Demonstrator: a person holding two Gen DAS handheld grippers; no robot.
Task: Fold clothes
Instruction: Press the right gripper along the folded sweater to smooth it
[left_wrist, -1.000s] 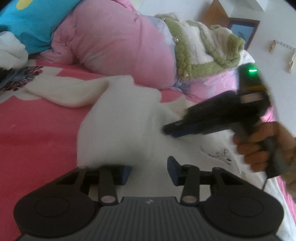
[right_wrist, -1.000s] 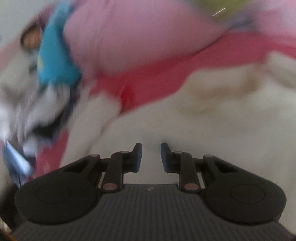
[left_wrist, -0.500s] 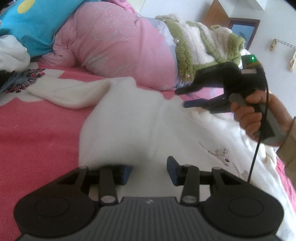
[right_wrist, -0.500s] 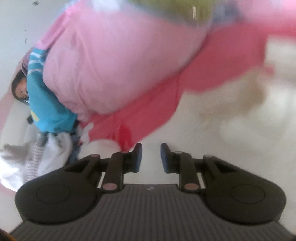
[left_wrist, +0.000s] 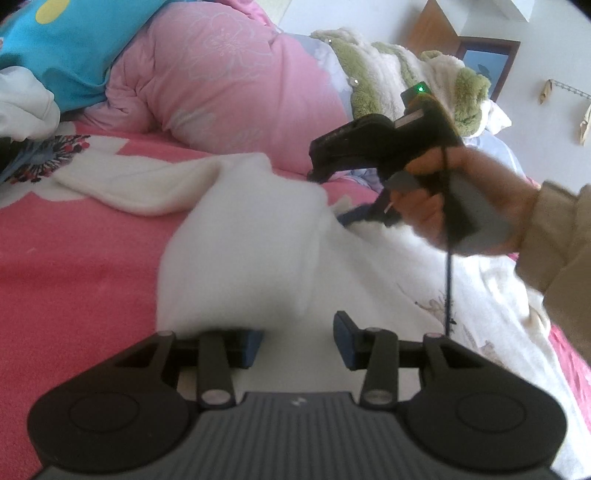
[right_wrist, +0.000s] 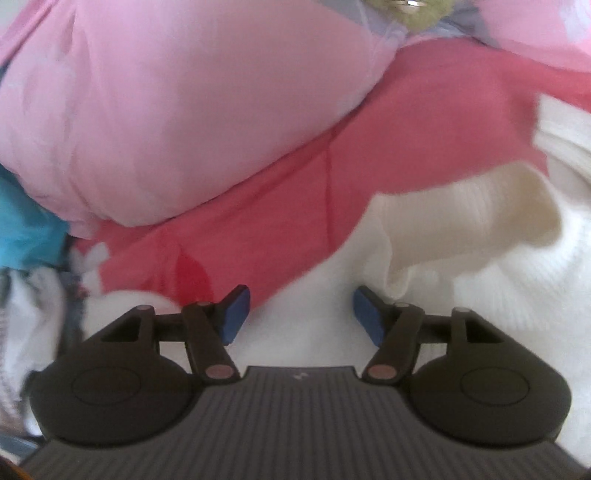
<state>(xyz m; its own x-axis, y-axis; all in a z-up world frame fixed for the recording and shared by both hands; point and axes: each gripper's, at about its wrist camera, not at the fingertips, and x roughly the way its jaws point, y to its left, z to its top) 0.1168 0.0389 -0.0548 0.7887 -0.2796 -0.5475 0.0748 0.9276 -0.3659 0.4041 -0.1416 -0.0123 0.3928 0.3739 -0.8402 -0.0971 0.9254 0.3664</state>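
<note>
A white knit sweater (left_wrist: 243, 236) lies spread on the pink bedsheet (left_wrist: 74, 251), one sleeve (left_wrist: 140, 184) stretched to the left. My left gripper (left_wrist: 297, 341) is open, low over the sweater's near part, with white cloth between its blue pads. My right gripper (right_wrist: 299, 314) is open and wide, right over the sweater's edge; a ribbed cuff or collar (right_wrist: 480, 225) lies just ahead on the right. In the left wrist view the right gripper (left_wrist: 332, 192) sits at the sweater's far shoulder, held by a hand (left_wrist: 454, 199).
A rolled pink quilt (left_wrist: 229, 85) lies along the back of the bed; it also shows in the right wrist view (right_wrist: 177, 110). A turquoise garment (left_wrist: 66, 48), a green-and-white fleece (left_wrist: 391, 74) and a white cloth (left_wrist: 22, 107) lie around it. A wooden cabinet (left_wrist: 472, 48) stands behind.
My right gripper has moved away toward the sweater's far shoulder, dropped to the cloth, and its jaws have opened wider. My left gripper has stayed in place.
</note>
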